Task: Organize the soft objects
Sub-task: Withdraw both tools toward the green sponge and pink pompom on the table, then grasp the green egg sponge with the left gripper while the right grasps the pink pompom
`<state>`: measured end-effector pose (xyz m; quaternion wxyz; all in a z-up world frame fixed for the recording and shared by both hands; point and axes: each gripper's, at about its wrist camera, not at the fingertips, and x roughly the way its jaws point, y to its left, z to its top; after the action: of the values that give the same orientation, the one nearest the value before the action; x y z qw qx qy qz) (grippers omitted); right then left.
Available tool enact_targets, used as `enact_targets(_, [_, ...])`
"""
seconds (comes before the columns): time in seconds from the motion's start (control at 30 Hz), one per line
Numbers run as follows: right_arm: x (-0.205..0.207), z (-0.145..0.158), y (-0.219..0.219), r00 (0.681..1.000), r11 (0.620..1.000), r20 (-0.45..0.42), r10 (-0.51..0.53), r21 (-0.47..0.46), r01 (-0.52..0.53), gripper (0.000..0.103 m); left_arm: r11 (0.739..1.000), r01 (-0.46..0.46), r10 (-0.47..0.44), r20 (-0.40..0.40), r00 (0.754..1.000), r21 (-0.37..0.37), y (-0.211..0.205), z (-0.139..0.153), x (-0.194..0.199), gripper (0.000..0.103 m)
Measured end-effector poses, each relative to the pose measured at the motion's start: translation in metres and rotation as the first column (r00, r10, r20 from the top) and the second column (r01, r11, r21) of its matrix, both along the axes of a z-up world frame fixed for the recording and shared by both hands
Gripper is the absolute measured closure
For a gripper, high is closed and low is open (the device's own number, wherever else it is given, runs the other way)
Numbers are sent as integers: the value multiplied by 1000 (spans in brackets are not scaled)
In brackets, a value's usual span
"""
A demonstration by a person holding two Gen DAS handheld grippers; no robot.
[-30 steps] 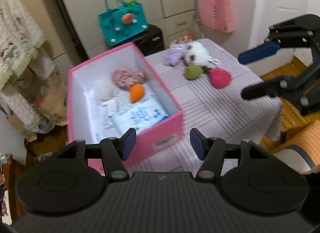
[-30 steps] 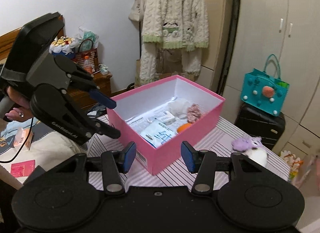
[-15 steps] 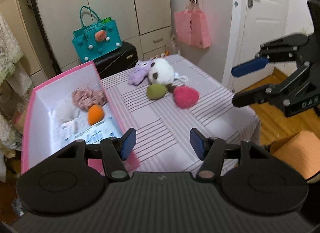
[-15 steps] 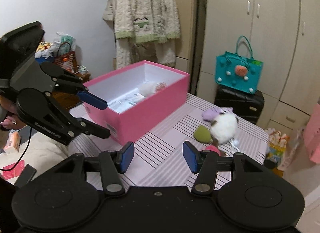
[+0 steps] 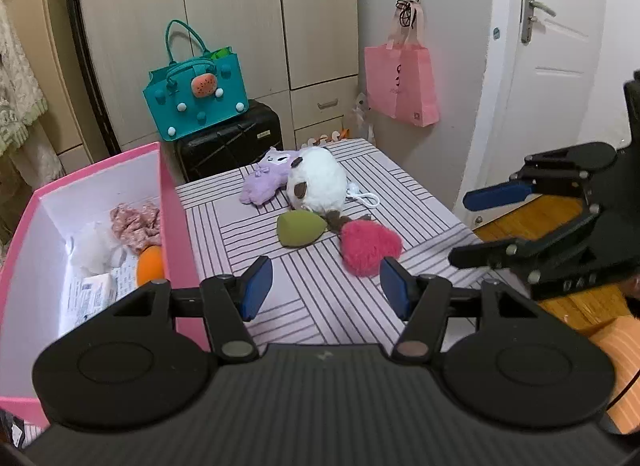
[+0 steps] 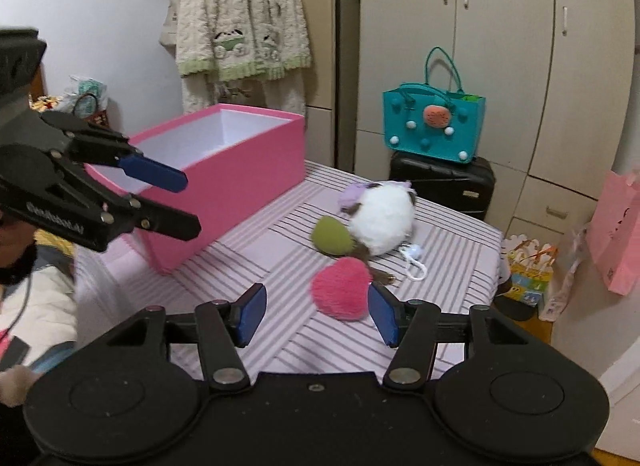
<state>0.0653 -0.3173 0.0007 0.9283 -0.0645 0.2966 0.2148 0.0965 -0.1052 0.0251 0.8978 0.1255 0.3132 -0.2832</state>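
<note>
A pink box [image 5: 176,221] stands on the left of the striped table [image 5: 320,306]; inside lie an orange soft ball [image 5: 150,270], a pink crumpled soft thing [image 5: 134,221] and white packets. On the table lie a purple plush [image 5: 266,181], a white plush [image 5: 318,181], a green soft ball [image 5: 300,227] and a red fluffy heart [image 5: 370,246]. My left gripper [image 5: 326,286] is open and empty, short of the heart. My right gripper [image 6: 316,312] is open and empty, just before the red heart [image 6: 342,290]. The box [image 6: 224,177] and white plush [image 6: 382,217] lie beyond.
A teal bag [image 5: 196,97] sits on a black suitcase [image 5: 228,141] behind the table. A pink bag [image 5: 400,81] hangs on the wall by a white door [image 5: 552,65]. A knitted cardigan [image 6: 240,17] hangs behind the box. The table's right edge drops to a wooden floor [image 5: 560,217].
Both grippers have swung away from the pink box toward the toys on the table. The red heart and plush toys now lie ahead of both. Both stay open.
</note>
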Motion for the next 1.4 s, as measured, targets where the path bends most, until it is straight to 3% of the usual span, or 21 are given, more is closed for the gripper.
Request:
enact_targets(0.1, [7, -14, -3, 1000, 1000, 29, 1, -22, 0, 41, 999, -25, 25, 9, 1000, 21, -13, -8, 13, 44])
enact_targets(0.3, [23, -38, -7, 998, 1000, 61, 25, 4, -25, 33, 998, -53, 52, -30, 998, -34, -30, -23, 39, 43])
enact_targets(0.6, [50, -68, 1, 998, 1000, 70, 1, -31, 1, 32, 992, -102, 98, -46, 994, -80, -45, -50, 67, 37])
enact_targets(0.8, [66, -81, 6, 999, 1000, 34, 19, 24, -20, 31, 983, -175, 172, -60, 983, -59, -52, -67, 89, 35])
enact_targets(0.93, [77, -86, 15, 999, 999, 6, 36, 12, -36, 29, 982, -188, 189, -31, 982, 16, -62, -79, 97, 34])
enact_targets(1.07, [79, -91, 20, 999, 999, -2, 41, -17, -41, 30, 982, -190, 189, -52, 981, -5, -62, -83, 105, 34])
enact_targets(1.17, [70, -87, 16, 997, 998, 22, 70, 5, -70, 38, 981, -192, 190, -59, 980, -25, -60, -82, 106, 33])
enact_targets(1.23, [66, -85, 13, 997, 998, 36, 62, 16, -63, 57, 981, -194, 192, -58, 980, -28, -60, -82, 108, 33])
enact_targets(1.4, [61, -83, 0, 999, 1000, 36, 12, 18, -12, 61, 980, -198, 196, -73, 978, -30, -62, -85, 113, 32])
